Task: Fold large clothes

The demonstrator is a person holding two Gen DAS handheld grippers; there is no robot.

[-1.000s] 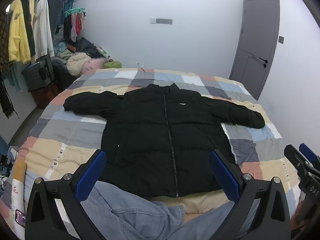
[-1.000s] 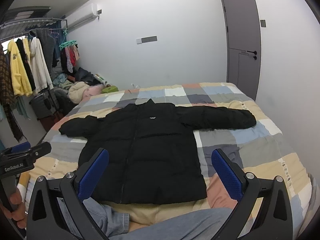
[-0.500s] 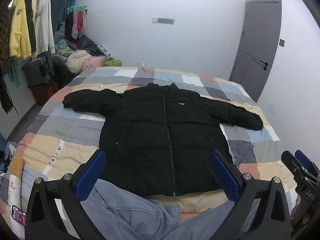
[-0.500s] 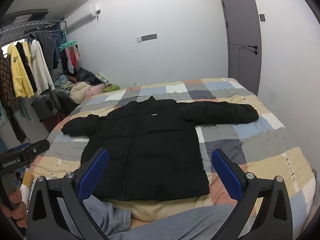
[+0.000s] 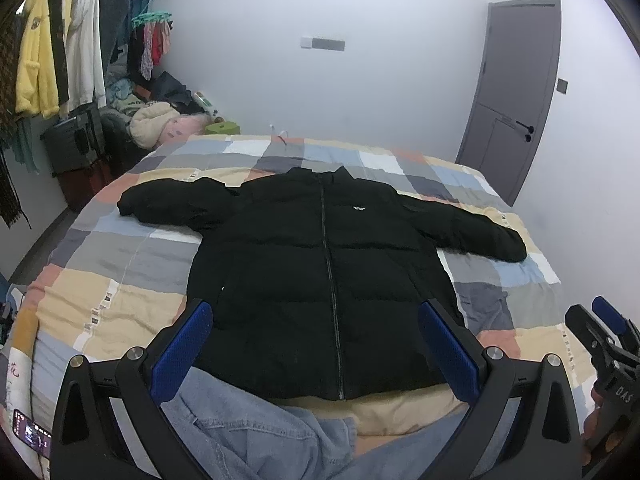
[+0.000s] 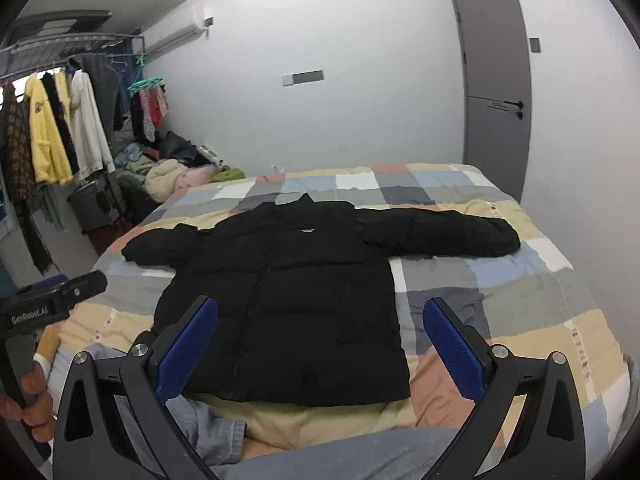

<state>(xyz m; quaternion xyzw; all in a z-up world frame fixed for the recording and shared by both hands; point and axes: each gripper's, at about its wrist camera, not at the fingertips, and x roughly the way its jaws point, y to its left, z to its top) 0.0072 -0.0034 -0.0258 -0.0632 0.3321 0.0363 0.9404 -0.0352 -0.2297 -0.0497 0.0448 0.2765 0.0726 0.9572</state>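
A black puffer jacket [image 5: 320, 264] [image 6: 288, 292] lies flat and zipped on a checked bedspread [image 5: 116, 280] [image 6: 500, 292], collar toward the far wall, both sleeves spread out sideways. My left gripper [image 5: 316, 344] hangs open above the jacket's hem, holding nothing. My right gripper [image 6: 320, 340] is open too, near the hem's right part, with nothing between its blue pads [image 6: 452, 348]. Each gripper shows at the edge of the other's view, held in a hand [image 6: 28, 400].
Blue jeans [image 5: 248, 420] of the person's legs rest at the bed's near edge. A rack of hanging clothes [image 5: 60, 52] and a pile of bags [image 5: 156, 124] stand at the left. A grey door [image 5: 516, 92] is at the far right. A phone [image 5: 30, 436] lies at bottom left.
Both grippers have drifted slightly, so the jacket sits a little lower and closer in the views. Both stay open and nothing has been taken hold of.
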